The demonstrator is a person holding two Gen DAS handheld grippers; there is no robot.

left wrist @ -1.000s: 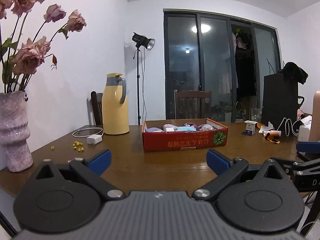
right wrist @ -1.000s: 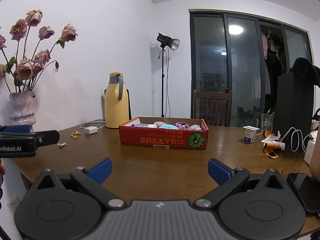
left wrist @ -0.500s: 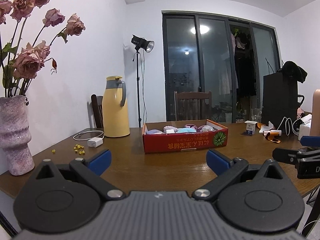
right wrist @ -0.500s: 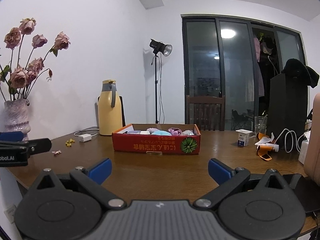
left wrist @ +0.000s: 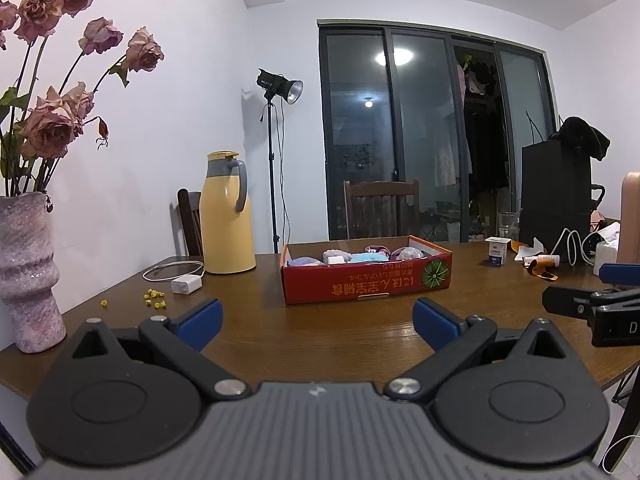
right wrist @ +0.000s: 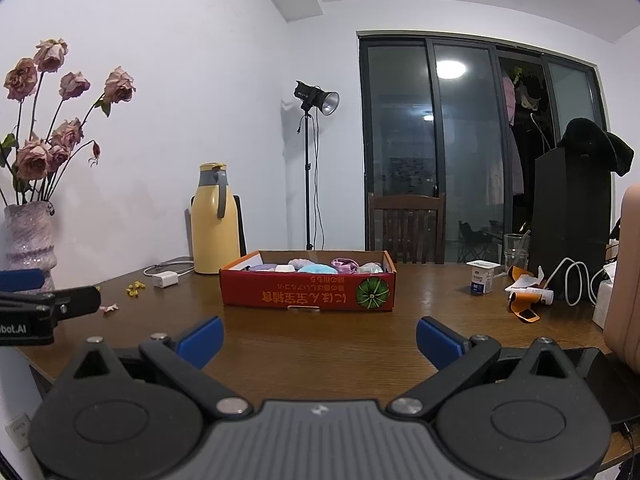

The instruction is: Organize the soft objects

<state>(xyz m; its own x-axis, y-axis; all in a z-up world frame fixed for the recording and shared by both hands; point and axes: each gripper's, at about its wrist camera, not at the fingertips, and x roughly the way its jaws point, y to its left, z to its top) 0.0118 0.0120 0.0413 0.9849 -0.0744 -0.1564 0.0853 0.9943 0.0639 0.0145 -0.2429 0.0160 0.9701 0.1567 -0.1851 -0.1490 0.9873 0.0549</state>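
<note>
A red cardboard box stands on the middle of the brown table. In it lie several soft items in lilac, white, light blue and pink. My left gripper hovers open over the near table edge, well short of the box, with nothing between its blue pads. My right gripper is likewise open and empty, also short of the box. Each gripper's side shows at the edge of the other's view.
A yellow thermos jug, a white charger with cable and yellow crumbs sit at left. A pink vase of dried roses stands near left. A yoghurt cup, glass, orange strap and cables lie right. A black phone lies near right.
Both grippers have drawn back and lowered slightly, so the box sits a little farther off and the table edge shows more. Both stayed open.
</note>
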